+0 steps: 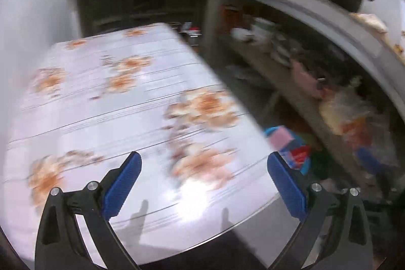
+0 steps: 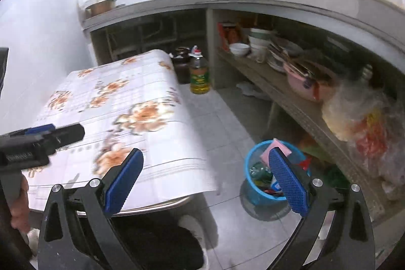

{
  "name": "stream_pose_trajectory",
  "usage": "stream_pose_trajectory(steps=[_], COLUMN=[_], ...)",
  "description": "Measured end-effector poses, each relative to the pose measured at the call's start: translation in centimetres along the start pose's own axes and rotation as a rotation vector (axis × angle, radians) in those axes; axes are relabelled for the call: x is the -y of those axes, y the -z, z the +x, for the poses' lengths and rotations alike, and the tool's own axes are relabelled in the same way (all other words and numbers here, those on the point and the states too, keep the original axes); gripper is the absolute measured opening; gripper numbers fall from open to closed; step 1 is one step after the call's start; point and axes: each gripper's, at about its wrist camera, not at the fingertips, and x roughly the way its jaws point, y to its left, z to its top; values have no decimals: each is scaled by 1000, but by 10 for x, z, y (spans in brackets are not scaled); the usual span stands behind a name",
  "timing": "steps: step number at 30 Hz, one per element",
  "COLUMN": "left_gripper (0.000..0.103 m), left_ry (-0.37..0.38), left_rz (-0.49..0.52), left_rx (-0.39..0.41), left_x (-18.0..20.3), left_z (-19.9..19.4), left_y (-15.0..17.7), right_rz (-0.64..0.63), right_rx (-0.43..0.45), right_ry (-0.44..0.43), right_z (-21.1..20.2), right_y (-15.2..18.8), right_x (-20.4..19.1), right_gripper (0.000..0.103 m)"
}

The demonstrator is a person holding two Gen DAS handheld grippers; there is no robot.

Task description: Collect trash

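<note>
Hanging over the near edge of the table (image 2: 152, 92), the right gripper (image 2: 205, 163) has its blue pads spread wide with nothing between them. The left gripper (image 1: 203, 166) is likewise wide open and empty above the flowered cloth; its view is blurred. The blue bin (image 2: 253, 184) stands on the tiled floor to the right of the table, with a pink packet (image 2: 272, 149) and other wrappers inside. A bottle of oil (image 2: 199, 75) stands on the floor at the far end.

bare tiled floor (image 2: 222, 123) runs between the floral table (image 2: 121, 103) and the shelf (image 2: 291, 103); an oil bottle (image 2: 199, 75) and blue bin (image 2: 255, 184) stand on it.
</note>
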Motion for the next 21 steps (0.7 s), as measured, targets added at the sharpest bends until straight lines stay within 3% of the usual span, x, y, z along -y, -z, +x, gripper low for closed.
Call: stream_pose_trajectory(steps=[5, 10, 14, 21], left_gripper=[97, 97, 97, 97], left_ry=[-139, -256, -273, -276], left_rz=[-3, -104, -85, -67], left_rx=[59, 89, 88, -8], left_x=[-11, -15, -8, -3], left_z=[-20, -31, -33, -14], left_y=[21, 41, 48, 49], right_rz=[-41, -39, 35, 74], right_rx=[18, -39, -82, -110], right_ry=[25, 48, 138, 264], right_z=[-10, -13, -13, -20], right_y=[3, 10, 17, 29], right_x=[-23, -29, -8, 17], right_gripper=[95, 95, 95, 95])
